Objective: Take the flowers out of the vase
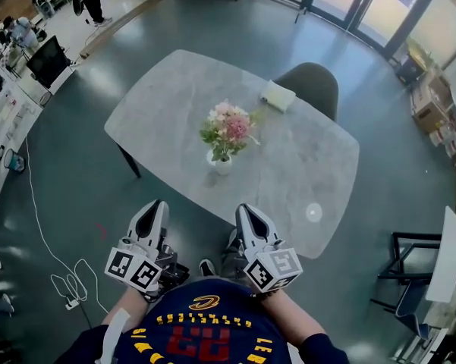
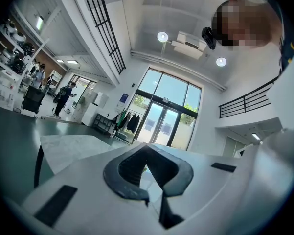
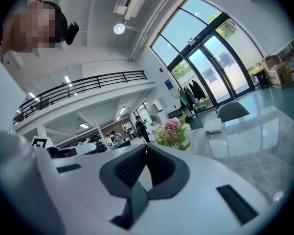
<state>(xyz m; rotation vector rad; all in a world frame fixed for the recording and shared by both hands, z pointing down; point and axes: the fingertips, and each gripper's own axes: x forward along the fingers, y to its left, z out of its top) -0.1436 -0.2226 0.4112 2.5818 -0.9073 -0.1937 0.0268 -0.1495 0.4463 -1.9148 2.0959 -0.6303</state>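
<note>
Grey stone-look table (image 1: 303, 165) fills the middle of the head view, its near edge running slantwise just ahead of both grippers. The left gripper (image 1: 157, 204) and right gripper (image 1: 243, 208) are held side by side over the dark floor (image 1: 68, 173), short of that edge, with open floor to either side. The flowers (image 1: 228, 126) stand in a white vase (image 1: 221, 164) well ahead, between the two grippers' lines, with bare tabletop all round. Past them lie a white box (image 1: 278, 95) and a chair (image 1: 311, 86) at the far edge.

In the left gripper view, the left gripper (image 2: 146, 150) has its jaws pressed together, holding nothing. A table corner (image 2: 73, 148) lies ahead to its left.

In the right gripper view, the right gripper (image 3: 146, 148) is likewise closed and empty. The flowers (image 3: 173, 130) rise beyond its tips, slightly right, apart from them.
</note>
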